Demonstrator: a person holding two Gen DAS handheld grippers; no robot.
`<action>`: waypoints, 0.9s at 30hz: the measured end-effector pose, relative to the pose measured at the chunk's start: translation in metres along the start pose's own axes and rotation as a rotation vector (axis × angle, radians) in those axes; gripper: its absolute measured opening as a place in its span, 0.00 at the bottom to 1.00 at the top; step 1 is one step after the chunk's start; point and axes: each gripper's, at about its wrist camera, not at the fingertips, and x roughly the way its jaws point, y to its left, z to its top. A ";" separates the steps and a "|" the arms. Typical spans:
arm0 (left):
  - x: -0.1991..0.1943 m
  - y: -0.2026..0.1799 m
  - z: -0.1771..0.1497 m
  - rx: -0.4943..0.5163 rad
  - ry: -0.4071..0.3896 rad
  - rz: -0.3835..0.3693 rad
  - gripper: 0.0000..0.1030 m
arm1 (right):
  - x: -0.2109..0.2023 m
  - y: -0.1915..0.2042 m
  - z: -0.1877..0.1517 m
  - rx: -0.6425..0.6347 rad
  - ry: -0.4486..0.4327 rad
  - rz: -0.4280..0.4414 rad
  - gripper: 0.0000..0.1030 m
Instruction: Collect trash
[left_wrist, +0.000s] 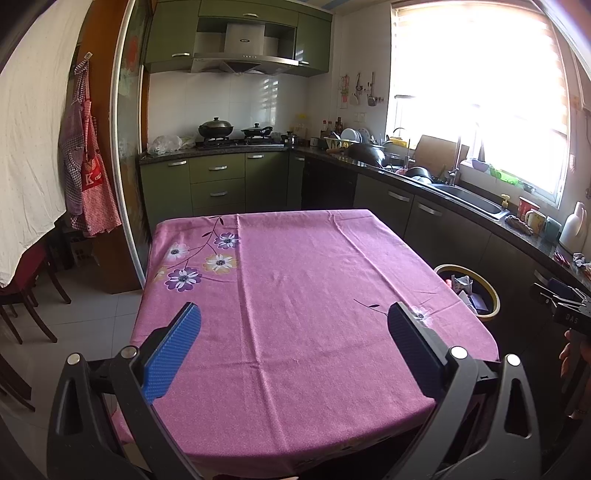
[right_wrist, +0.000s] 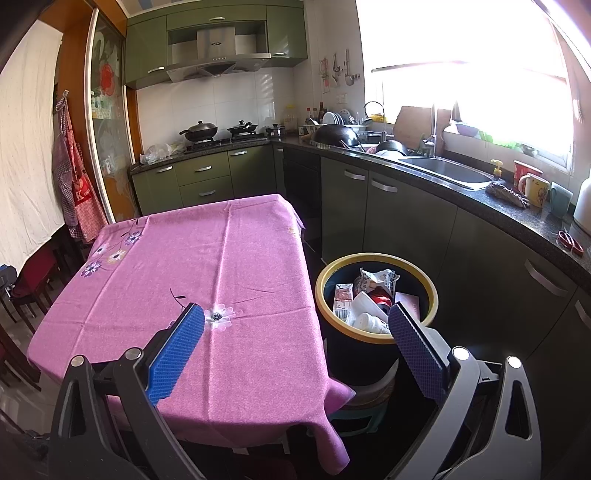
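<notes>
A dark bin with a yellow rim (right_wrist: 430, 295) stands on a low stool right of the table. Inside it lie trash pieces (right_wrist: 369, 295): a carton, a crumpled wrapper, a red can, a white bottle. The same bin (left_wrist: 493, 295) shows past the table's right edge in the left wrist view. My right gripper (right_wrist: 297, 319) hangs open over the table's right edge, its right finger in front of the bin, nothing between the fingers. Above the pink flowered tablecloth (left_wrist: 295, 295) my left gripper (left_wrist: 293, 319) is open and holds nothing. The cloth (right_wrist: 221, 266) carries no loose items.
A dark counter (right_wrist: 480, 199) with a sink (right_wrist: 447, 171), mugs (right_wrist: 532, 188) and red scissors (right_wrist: 570, 242) runs along the right. Green cabinets (left_wrist: 218, 181) and a stove with pans (left_wrist: 236, 133) stand at the back. Chairs (left_wrist: 26, 295) stand at left. The other gripper and a hand (left_wrist: 570, 332) appear at the right edge.
</notes>
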 end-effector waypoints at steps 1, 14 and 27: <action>0.000 0.000 0.000 0.001 0.001 0.000 0.93 | 0.000 0.000 0.000 0.000 0.000 0.000 0.96; 0.003 -0.001 -0.002 -0.001 0.004 -0.009 0.93 | 0.001 0.000 0.000 0.000 -0.001 -0.002 0.96; 0.009 -0.001 0.000 -0.011 0.024 -0.043 0.93 | 0.001 0.000 0.000 0.001 0.002 -0.001 0.96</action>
